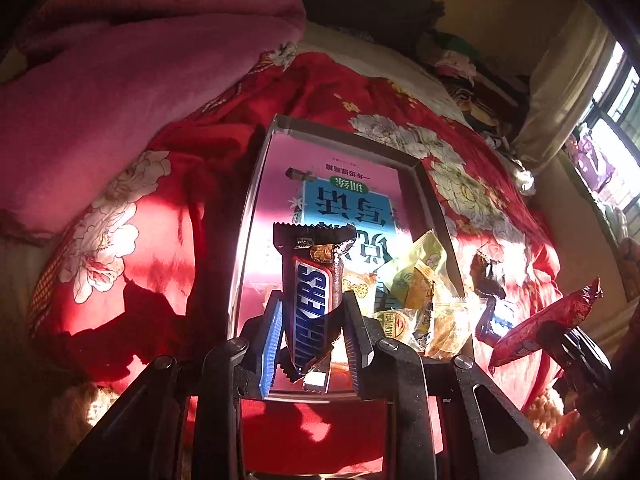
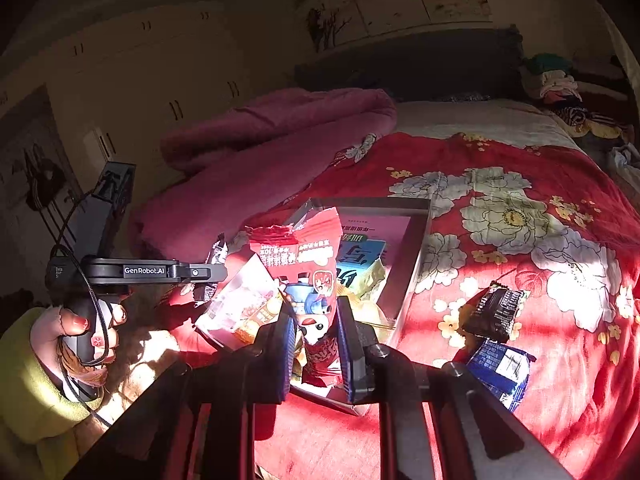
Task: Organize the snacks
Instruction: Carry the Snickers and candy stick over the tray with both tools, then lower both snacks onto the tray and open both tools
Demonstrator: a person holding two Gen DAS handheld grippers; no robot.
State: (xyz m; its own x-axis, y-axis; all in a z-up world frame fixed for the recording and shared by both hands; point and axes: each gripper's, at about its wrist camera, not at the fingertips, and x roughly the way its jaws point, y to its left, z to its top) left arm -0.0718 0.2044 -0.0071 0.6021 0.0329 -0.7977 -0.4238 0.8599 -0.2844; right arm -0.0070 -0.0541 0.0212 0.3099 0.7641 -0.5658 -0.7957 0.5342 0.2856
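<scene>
The left tongs (image 1: 310,320) are clenched on a Snickers bar (image 1: 314,300), held upright over the near end of the clear tray (image 1: 256,184) that sits on the red floral bedspread (image 1: 120,240). The right tongs (image 2: 316,344) are grasping a red snack packet (image 2: 308,264), also raised above the tray's near edge. Several yellow wrapped sweets (image 1: 416,300) already lie in the tray's near right corner, on a pink and blue booklet (image 1: 344,196) that lines the bottom. Just right of the tray, on the bedspread, a dark brown wrapper (image 2: 494,312) and a blue packet (image 2: 500,368) still wait. The step in hand looks like dropping both carried snacks in. Next, each needs lowering onto a bare part of the tray floor, then releasing without scattering the sweets.
</scene>
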